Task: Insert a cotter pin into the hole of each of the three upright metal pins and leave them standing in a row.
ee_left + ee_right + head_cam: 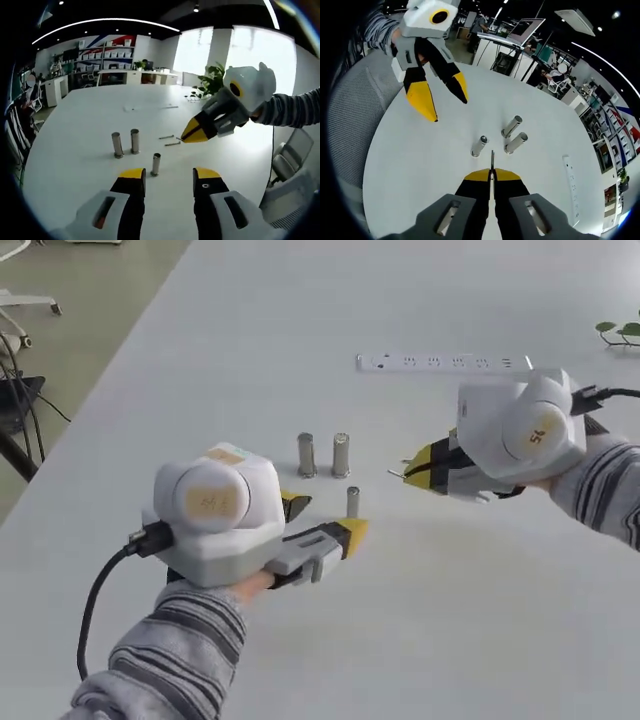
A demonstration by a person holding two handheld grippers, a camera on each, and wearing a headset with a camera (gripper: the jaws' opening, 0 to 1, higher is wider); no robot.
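First cotter pin in hand, none fitted yet.

The right gripper (412, 470) is clamped on a thin cotter pin (492, 159), with the tip pointing toward the three metal pins (341, 455) standing upright on the white table (300, 300). Two stand side by side further off. The nearest pin (353, 502) stands alone, just ahead of the left gripper (325, 518), whose jaws gape wide and hold nothing. Two spare cotter pins (173, 144) lie loose on the table near the right gripper's tip. I can make out no cotter pin through any hole, so by my reckoning all three insertions are left to do, and the pins stand in no straight row.
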